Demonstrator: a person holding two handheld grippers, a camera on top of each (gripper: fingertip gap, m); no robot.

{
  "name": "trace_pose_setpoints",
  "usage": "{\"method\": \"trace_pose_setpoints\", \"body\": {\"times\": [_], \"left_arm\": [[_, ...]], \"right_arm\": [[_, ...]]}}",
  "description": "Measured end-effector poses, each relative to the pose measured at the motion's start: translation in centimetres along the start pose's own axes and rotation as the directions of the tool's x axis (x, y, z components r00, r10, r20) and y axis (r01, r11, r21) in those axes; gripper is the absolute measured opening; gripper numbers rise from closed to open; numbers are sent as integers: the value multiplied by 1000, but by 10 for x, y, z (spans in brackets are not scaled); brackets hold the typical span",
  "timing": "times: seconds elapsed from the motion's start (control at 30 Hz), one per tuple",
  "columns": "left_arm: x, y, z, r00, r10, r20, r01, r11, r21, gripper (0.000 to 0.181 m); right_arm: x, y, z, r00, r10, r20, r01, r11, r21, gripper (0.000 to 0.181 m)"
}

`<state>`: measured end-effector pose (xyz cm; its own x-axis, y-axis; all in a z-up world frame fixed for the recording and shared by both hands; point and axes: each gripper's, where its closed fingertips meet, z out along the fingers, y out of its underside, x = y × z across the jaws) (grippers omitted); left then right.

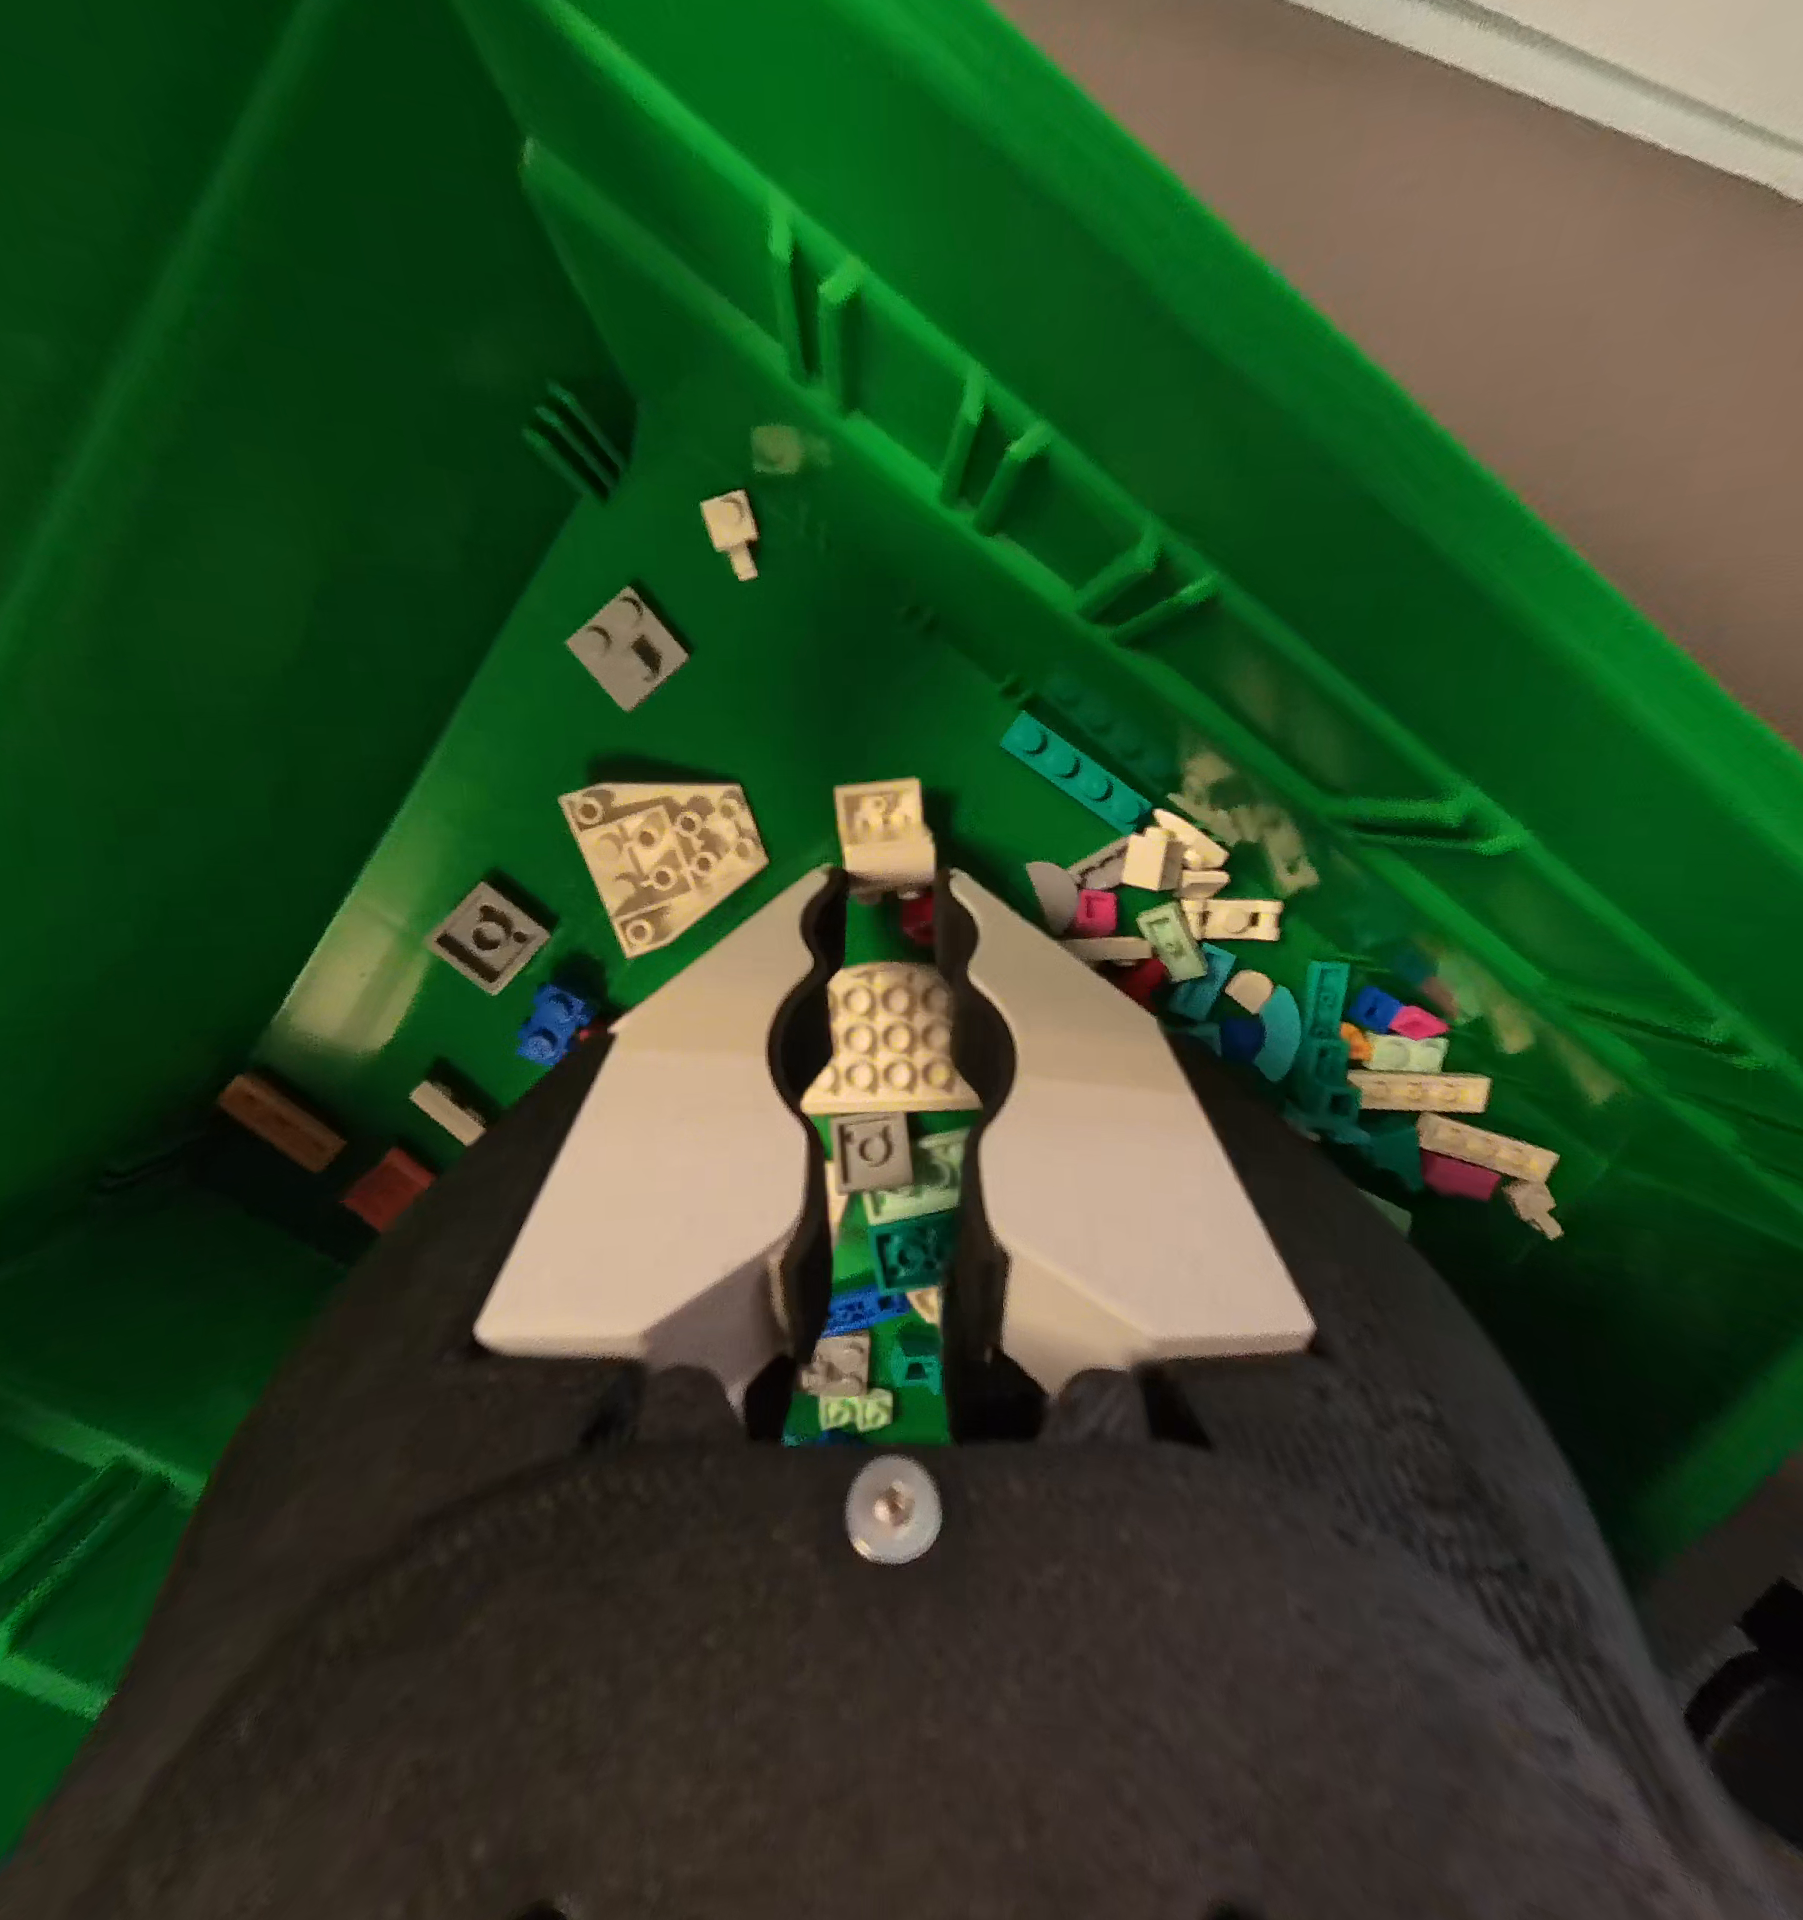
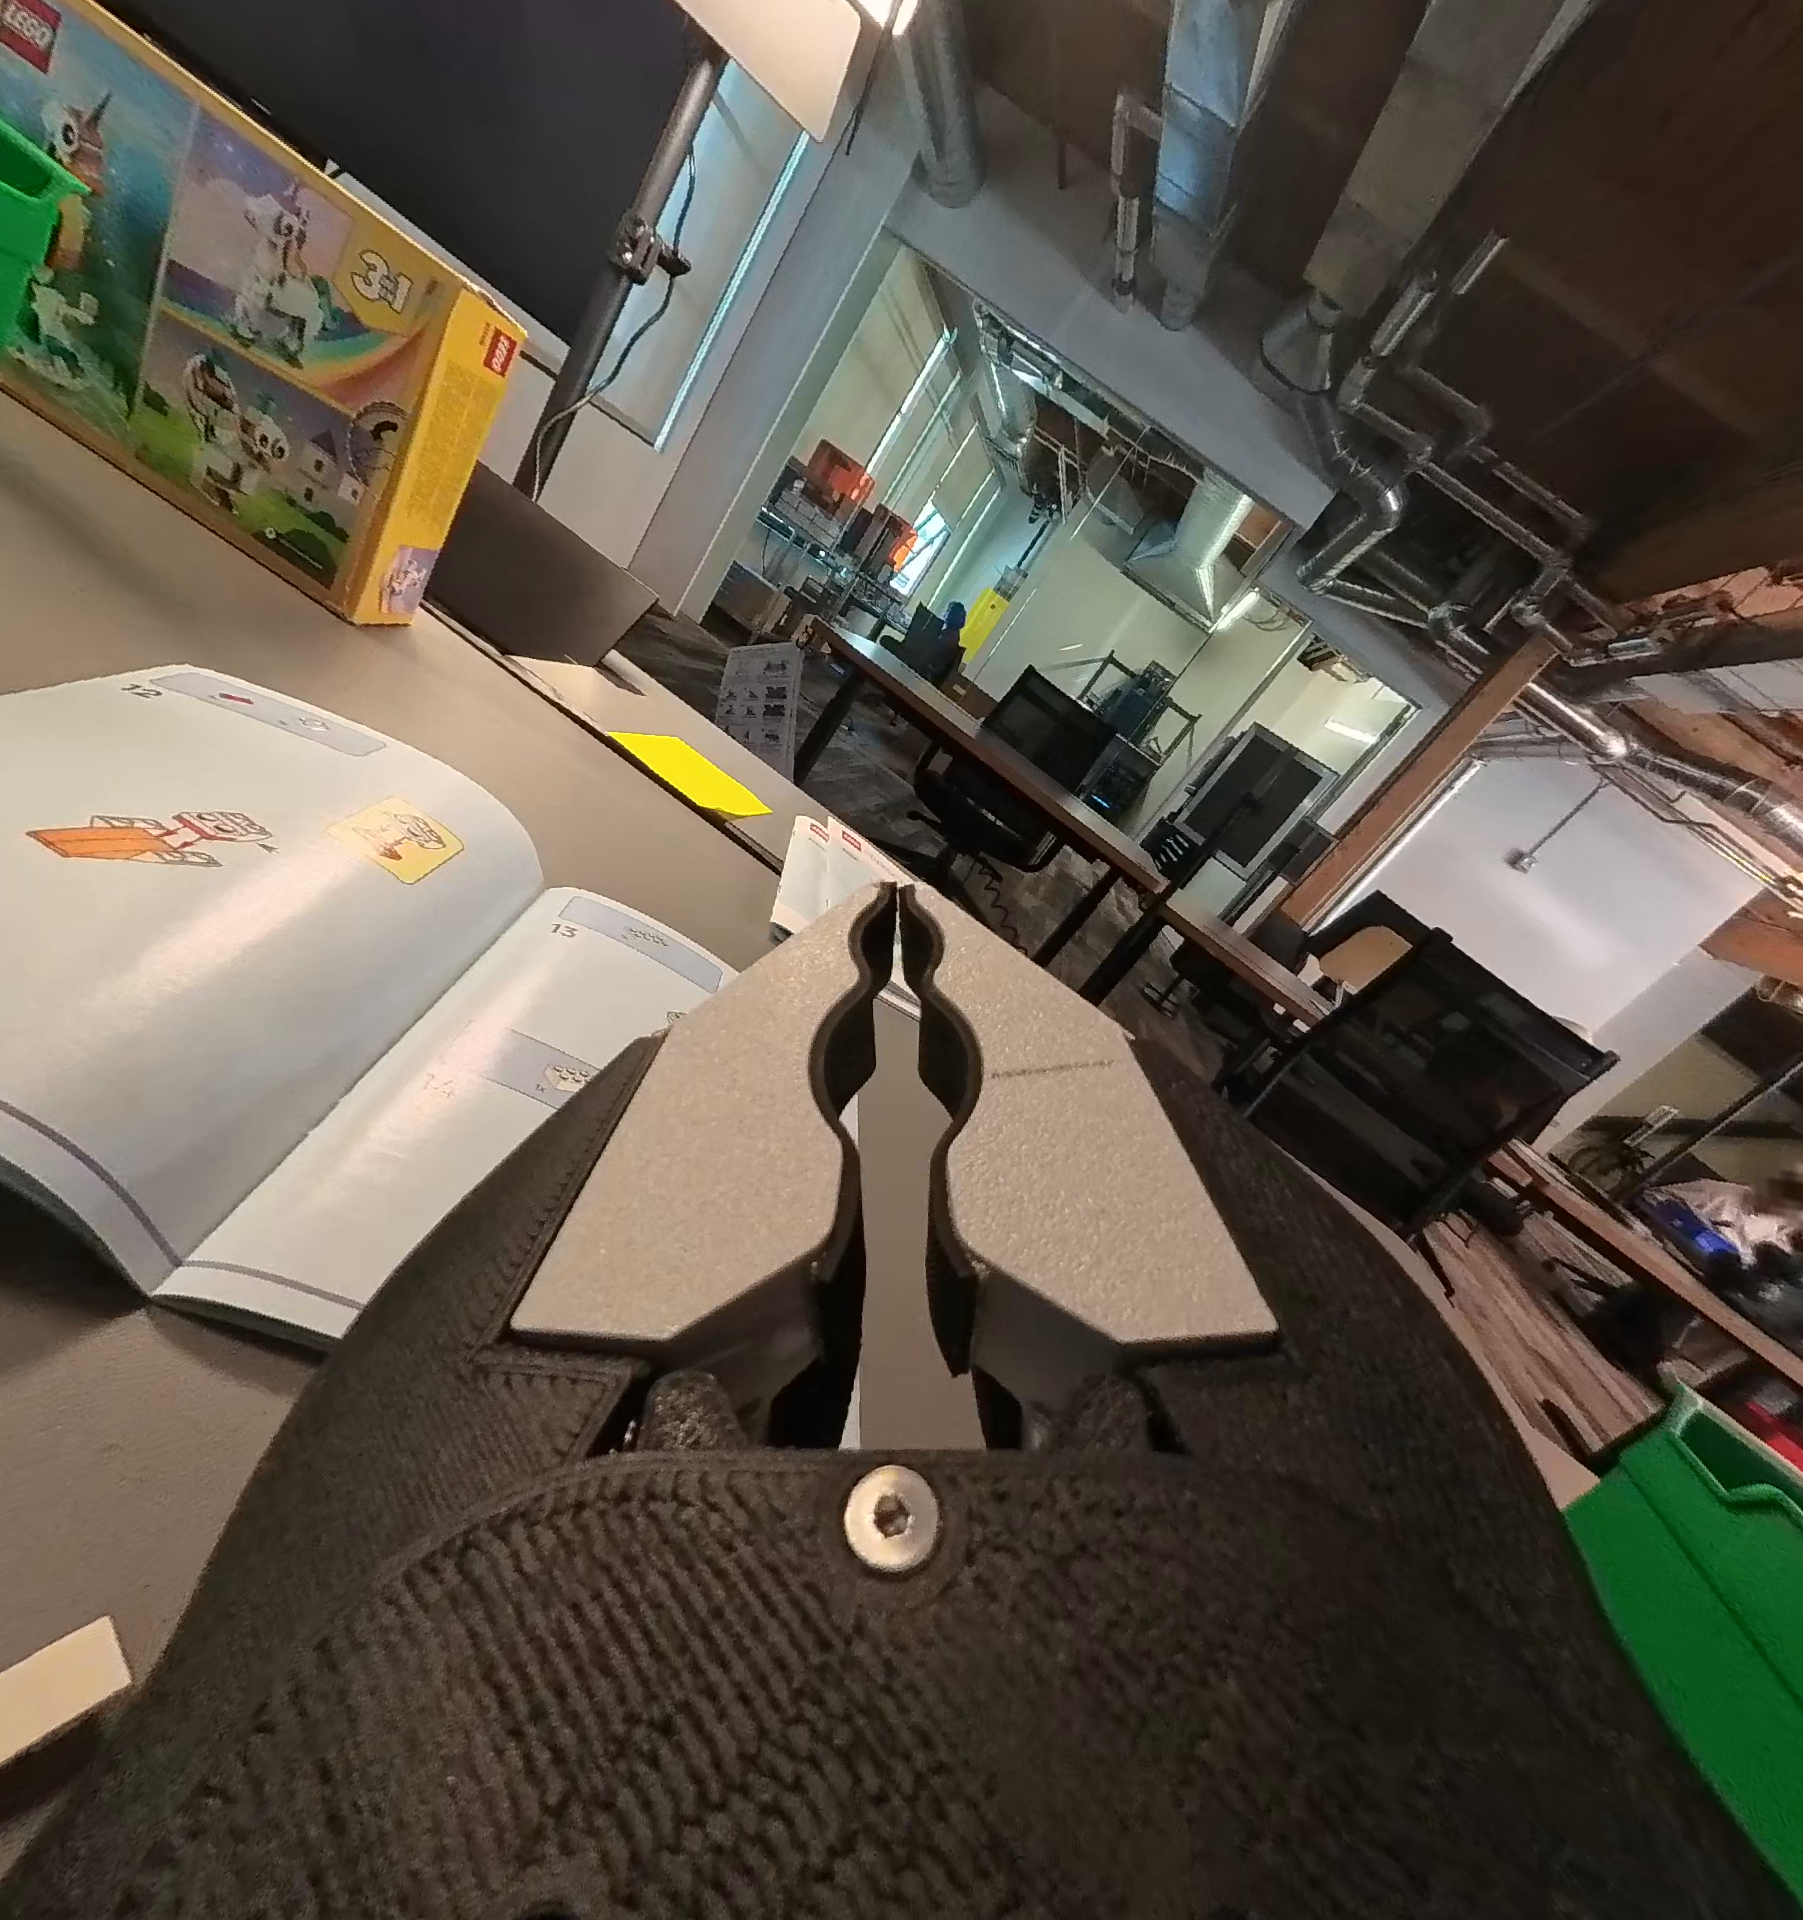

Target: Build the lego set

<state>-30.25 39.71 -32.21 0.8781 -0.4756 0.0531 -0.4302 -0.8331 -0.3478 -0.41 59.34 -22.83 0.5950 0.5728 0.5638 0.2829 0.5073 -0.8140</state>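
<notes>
Glossy green plastic bin point(image 1: 253, 520) holds shiny plastic bricks point(image 1: 1292, 1018); matt paper booklet point(image 2: 201, 935) lies on smooth grey table point(image 2: 66, 1382)

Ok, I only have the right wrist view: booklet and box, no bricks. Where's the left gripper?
Observer: The left gripper is down inside the green bin, pointing at its floor.
Operator: Holding anything?
Observer: A small white brick sits right at its fingertips; blur hides whether it is clamped.
Operator: Where are most pieces?
Observer: A mixed pile lies along the bin wall, on the right of that view.
</notes>
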Motion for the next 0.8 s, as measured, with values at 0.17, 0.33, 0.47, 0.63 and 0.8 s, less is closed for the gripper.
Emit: {"method": "trace_pose_setpoints", "body": {"times": [0.17, 0.33, 0.47, 0.63, 0.8], "left_arm": [[4, -2, -7, 999, -26, 27, 25, 1000, 18, 39], [10, 5, -46, 989, 67, 129, -69, 998, 10, 43], [5, 32, -71, 969, 106, 223, -98, 994, -50, 39], [-3, 43, -96, 942, -99, 322, 77, 994, 82, 31], [17, 51, -103, 955, -206, 212, 169, 969, 179, 26]], "right_arm": [[-2, -1, 0, 1000, -1, 8, 1, 1000, 4, 0], [-3, -1, 0, 1000, -12, 13, 12, 1000, 0, 0], [-5, 0, 1, 1000, -24, 16, 24, 1000, -6, 0], [-7, 1, 2, 999, -45, 20, 45, 999, -15, 0], [-11, 2, 3, 997, -70, 37, 71, 997, -22, 0]]}}
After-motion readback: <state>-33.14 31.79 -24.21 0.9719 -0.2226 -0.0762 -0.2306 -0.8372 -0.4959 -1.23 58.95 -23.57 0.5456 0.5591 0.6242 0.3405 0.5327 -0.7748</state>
